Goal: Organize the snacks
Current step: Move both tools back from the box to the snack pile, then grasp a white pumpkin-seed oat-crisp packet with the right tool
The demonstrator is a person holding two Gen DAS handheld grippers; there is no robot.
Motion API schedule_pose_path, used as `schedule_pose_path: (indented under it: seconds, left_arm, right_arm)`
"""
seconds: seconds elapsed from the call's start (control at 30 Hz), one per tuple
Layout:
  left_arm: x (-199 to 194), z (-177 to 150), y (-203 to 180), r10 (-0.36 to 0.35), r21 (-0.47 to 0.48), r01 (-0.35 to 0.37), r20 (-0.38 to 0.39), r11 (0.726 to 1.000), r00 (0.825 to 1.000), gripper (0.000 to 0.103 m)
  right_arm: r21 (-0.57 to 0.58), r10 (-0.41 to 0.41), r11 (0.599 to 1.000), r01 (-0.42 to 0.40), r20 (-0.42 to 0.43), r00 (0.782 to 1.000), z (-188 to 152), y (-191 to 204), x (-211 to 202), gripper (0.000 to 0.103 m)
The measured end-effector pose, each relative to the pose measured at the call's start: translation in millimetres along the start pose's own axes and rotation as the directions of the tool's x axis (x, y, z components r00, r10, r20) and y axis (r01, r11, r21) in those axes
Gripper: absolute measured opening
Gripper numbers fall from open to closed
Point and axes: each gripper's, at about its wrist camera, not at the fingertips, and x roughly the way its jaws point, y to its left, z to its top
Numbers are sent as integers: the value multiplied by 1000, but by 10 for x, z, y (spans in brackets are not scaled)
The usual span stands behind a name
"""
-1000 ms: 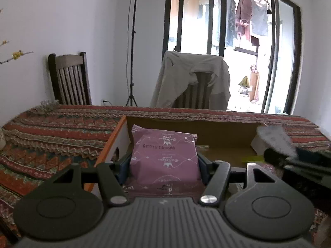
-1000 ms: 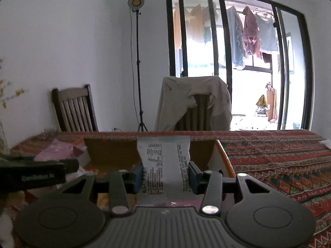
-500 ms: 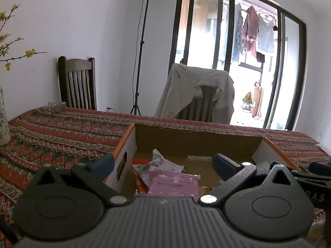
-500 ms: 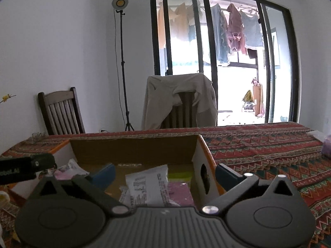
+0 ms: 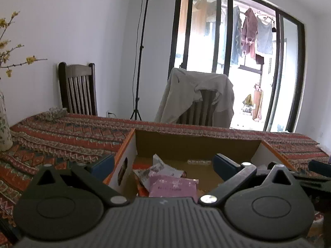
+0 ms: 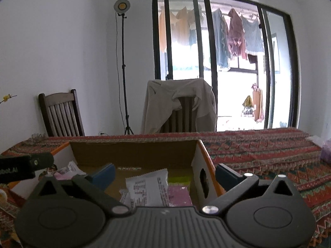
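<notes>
Left wrist view, pink packet: the pink packet [image 5: 172,188] lies flat in the cardboard box [image 5: 196,144], at its left end, resting against a crumpled white wrapper [image 5: 159,168].
Right wrist view, white packet: the white packet [image 6: 148,188] with printed text lies in the same box toward its right end, leaning on a pink one [image 6: 179,195], with a yellow-green packet [image 6: 179,179] behind it.
Left gripper: the left gripper [image 5: 163,164] has its jaws spread wide with nothing between them, above the box's near left corner.
Right gripper: the right gripper [image 6: 164,172] is likewise spread wide and empty, above the box's right end.
What changed: a second ago each gripper was clamped on its packet, the left on the pink, the right on the white, held upright over the box. Half a second ago both had let go, and the packets lay in the box. Now both views show more of the room, so the grippers appear to have pulled back and up.
Meaning for the task: two snacks are stowed, and both hands are free for the next pick.
Box surroundings: the box sits on a patterned tablecloth [image 6: 258,155]; a pale purple object [image 6: 325,150] at the right edge may be another snack, too cropped to tell.
Room: two chairs [image 5: 78,91] and a lamp stand [image 5: 142,51] stand behind the table.
</notes>
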Motion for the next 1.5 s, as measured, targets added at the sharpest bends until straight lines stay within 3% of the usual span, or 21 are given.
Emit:
schedule_pose_path:
  seconds: [0.2, 0.5, 0.93, 1.27, 1.5]
  left_arm:
    - [-239, 205, -8, 18, -22, -17, 43, 1000, 999, 103]
    - [-751, 271, 175, -16, -48, 18, 43, 999, 999, 103]
    - [-1324, -309, 559, -32, -11, 31, -69, 999, 997, 103]
    - [-1439, -744, 872, -17, -6, 16, -148, 1000, 989, 103]
    - [-1425, -902, 1021, -8, -31, 3, -165, 1000, 986, 103]
  right_arm:
    - [-21, -17, 1000, 17, 5, 1000, 119, 52, -87, 103]
    - [-31, 9, 1000, -8, 26, 1000, 221, 13, -667, 103]
    - [-73, 66, 995, -71, -75, 995, -241, -14, -1345, 103]
    - [-81, 97, 990, -114, -187, 977, -681, 112, -1568, 103]
    - [-96, 119, 985, -144, -225, 967, -744, 269, -1526, 103]
